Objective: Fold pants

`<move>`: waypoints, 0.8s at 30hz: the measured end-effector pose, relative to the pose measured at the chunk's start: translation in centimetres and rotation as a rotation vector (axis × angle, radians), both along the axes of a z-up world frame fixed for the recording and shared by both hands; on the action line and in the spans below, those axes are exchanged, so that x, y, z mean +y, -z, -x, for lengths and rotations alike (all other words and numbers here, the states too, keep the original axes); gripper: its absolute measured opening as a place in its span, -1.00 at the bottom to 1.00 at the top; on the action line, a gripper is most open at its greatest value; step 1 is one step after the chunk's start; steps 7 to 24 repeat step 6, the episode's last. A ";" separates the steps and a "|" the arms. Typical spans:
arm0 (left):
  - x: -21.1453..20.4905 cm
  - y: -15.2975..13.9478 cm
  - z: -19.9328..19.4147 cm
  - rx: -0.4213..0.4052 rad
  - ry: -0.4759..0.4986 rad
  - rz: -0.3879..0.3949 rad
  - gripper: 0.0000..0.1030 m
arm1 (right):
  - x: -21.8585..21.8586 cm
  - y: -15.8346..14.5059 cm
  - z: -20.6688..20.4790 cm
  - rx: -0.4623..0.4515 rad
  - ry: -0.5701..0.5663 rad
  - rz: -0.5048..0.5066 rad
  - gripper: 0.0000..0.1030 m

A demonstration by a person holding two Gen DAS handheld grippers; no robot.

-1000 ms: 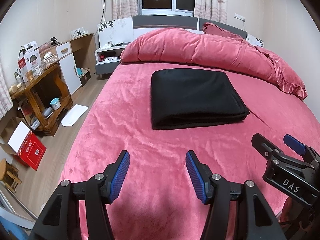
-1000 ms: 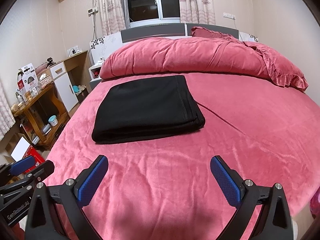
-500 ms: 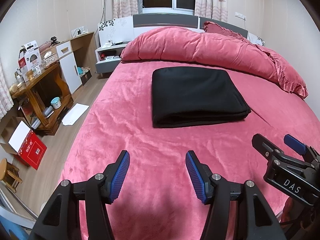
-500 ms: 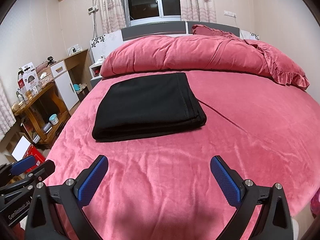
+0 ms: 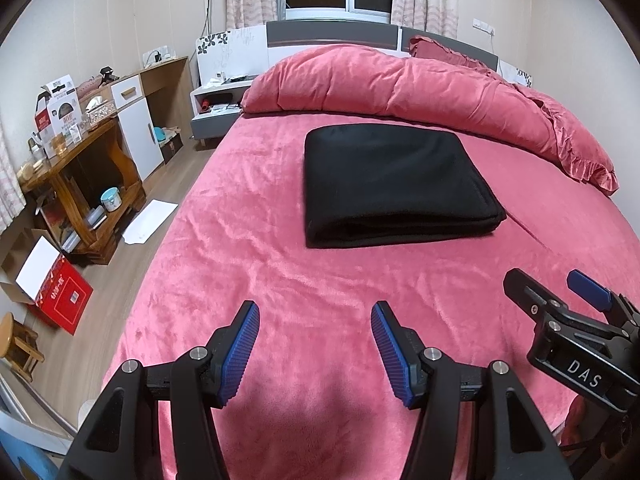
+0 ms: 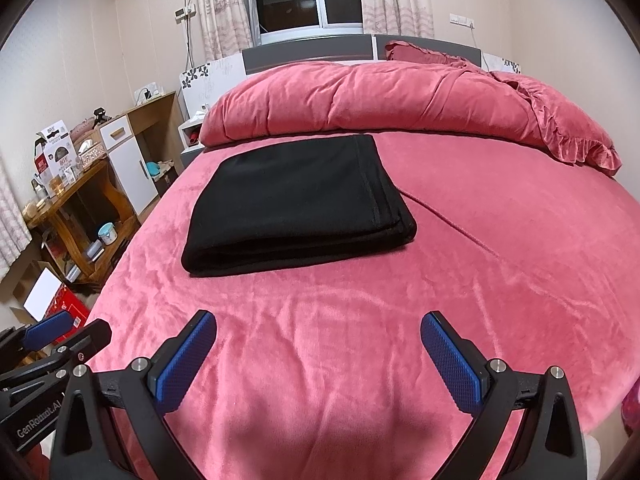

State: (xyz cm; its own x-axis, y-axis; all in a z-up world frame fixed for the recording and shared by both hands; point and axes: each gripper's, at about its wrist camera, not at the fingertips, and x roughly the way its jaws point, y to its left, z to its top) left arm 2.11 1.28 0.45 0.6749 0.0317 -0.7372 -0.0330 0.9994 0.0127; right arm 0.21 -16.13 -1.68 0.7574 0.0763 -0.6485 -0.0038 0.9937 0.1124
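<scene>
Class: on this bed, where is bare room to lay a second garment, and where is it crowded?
Free: the pink sheet between the folded black pants and the tongs, and right of the pants. Crowded: the head end, under the heaped duvet.

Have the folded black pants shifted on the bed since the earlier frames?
No. The folded black pants lie in the same spot on the pink bedspread, their far edge just short of the rolled duvet, as before.

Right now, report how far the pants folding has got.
Done: the black fabric pants lie folded in a neat layered rectangle on the pink plush bedspread. In hand: nothing; the left tool and right tool are open and off the pants. Left: no fold visibly remains.
</scene>
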 end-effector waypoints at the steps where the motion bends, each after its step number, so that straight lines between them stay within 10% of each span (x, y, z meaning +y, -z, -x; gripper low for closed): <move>1: 0.0 0.1 -0.1 0.004 0.000 0.000 0.15 | 0.0 0.0 0.0 0.000 0.000 -0.001 0.99; 24: 0.0 0.7 -0.4 0.023 0.002 0.000 0.15 | -0.1 0.5 -0.4 0.014 0.001 -0.004 0.99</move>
